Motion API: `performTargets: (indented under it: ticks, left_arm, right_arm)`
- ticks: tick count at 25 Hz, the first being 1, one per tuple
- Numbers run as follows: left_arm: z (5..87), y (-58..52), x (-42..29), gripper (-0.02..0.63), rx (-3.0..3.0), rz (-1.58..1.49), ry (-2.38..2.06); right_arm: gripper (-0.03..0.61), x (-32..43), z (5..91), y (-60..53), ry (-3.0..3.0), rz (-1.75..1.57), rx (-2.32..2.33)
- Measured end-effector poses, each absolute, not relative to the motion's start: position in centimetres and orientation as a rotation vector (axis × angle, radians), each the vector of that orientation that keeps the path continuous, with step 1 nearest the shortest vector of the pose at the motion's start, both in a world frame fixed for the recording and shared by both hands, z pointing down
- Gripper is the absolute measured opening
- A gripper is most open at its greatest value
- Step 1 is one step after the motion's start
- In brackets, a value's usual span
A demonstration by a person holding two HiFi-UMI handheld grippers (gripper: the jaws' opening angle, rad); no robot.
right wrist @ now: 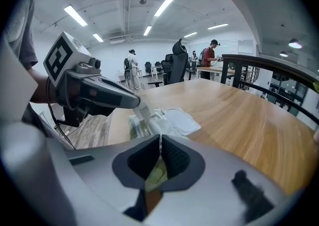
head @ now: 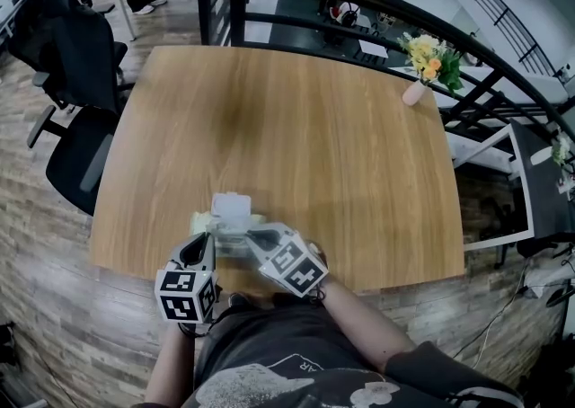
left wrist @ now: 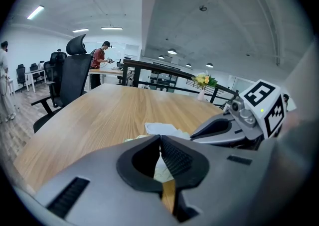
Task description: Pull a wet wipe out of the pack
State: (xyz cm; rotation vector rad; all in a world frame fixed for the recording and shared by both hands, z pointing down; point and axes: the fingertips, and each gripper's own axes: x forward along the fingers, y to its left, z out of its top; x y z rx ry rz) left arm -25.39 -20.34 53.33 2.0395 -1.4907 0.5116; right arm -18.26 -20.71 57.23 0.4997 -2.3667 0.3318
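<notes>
The wet wipe pack [head: 205,220] lies near the table's front edge, its white lid [head: 231,208] flipped open toward the far side. Both grippers point down at it from the near side. My left gripper [head: 213,237] is shut. In the right gripper view its tip [right wrist: 135,102] pinches a white wet wipe [right wrist: 143,112] that rises from the pack [right wrist: 134,126]. My right gripper [head: 252,237] is over the pack's right part with its jaws pressed together; I cannot tell whether anything is caught between them. The left gripper view shows the lid [left wrist: 162,128] just past my shut jaws.
The wooden table [head: 296,128] stretches away bare beyond the pack. A black office chair [head: 76,65] stands at its left. A vase of flowers [head: 422,69] sits past the far right corner, beside a black railing [head: 359,2]. People stand far off in the room.
</notes>
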Motion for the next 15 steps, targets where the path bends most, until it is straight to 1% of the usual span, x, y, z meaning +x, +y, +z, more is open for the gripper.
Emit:
performTargets:
  ticks: [15]
  left_arm:
    - [53.4,-20.2,-24.5,0.020,2.059,0.513,-1.469]
  right_arm:
    - [0.031,-16.0,57.2,-20.6,-2.352,0.353,0.565]
